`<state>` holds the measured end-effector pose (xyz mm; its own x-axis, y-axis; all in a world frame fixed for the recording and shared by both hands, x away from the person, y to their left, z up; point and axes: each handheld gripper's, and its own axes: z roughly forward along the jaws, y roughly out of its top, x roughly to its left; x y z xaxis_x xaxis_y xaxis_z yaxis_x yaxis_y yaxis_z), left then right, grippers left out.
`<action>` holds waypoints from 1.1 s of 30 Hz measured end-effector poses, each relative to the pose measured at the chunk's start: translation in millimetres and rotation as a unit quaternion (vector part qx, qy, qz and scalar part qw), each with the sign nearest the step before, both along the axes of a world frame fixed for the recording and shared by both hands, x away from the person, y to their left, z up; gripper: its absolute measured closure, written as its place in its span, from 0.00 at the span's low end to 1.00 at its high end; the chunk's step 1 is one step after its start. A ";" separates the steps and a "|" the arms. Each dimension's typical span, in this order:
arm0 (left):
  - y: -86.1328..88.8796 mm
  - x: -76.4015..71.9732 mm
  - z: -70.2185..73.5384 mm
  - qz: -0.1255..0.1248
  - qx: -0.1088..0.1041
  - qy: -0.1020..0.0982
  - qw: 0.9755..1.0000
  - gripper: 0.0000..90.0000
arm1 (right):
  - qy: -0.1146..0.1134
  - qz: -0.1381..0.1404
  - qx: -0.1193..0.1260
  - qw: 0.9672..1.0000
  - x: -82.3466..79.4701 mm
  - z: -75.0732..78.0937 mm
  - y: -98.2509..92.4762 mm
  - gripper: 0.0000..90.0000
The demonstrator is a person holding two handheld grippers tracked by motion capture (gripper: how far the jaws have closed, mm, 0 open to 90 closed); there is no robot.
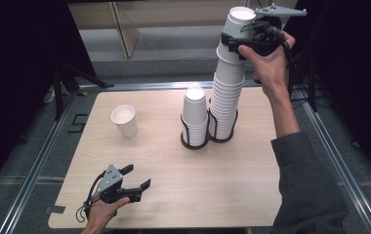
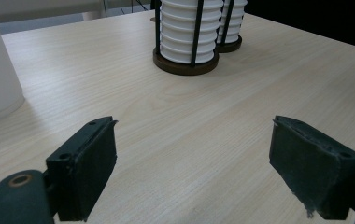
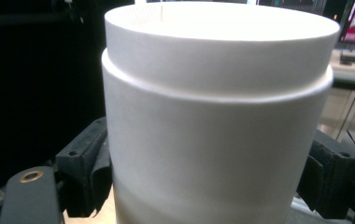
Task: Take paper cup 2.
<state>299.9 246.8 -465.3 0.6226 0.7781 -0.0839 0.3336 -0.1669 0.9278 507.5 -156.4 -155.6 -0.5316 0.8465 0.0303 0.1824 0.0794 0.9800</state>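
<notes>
Left gripper rests low at the near table edge, jaws apart, nothing between them. Farther on, a loose cup, then two racked stacks. Right gripper is clamped on the top cups of the tall stack. Judgement: lift straight up, squeeze lightly, or neighbours drag along and the stack tips.

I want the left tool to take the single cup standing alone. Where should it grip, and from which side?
Grip the single cup around its mid wall, coming level from the person's side. It stands upside down, so no rim opening offers; the tapered wall is free all around.
</notes>
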 end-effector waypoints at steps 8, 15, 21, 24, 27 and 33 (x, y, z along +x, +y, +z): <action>-0.3 -0.8 0.8 -0.002 0.005 0.003 1.000 0.16 | -0.042 -0.004 0.020 0.999 -17.3 37.6 -7.3 0.20; -0.2 -1.0 1.0 -0.002 0.004 0.003 1.000 0.16 | -0.035 -0.015 0.019 0.999 -38.8 40.1 -25.8 0.20; -1.1 0.9 -0.9 -0.002 -0.004 0.002 1.000 0.16 | -0.037 -0.008 0.010 0.999 -62.1 24.3 -46.8 0.20; -0.8 0.9 -0.6 0.002 -0.001 0.007 1.000 0.16 | -0.037 -0.003 0.004 0.999 -76.2 12.3 -56.9 0.20; 0.3 0.8 -0.6 0.003 0.005 0.010 1.000 0.16 | -0.032 0.005 -0.004 0.999 -90.4 -2.7 -62.0 0.20; -1.0 1.9 -0.5 0.008 0.000 0.010 1.000 0.16 | -0.016 0.033 -0.009 0.999 -114.7 -40.3 -59.8 0.20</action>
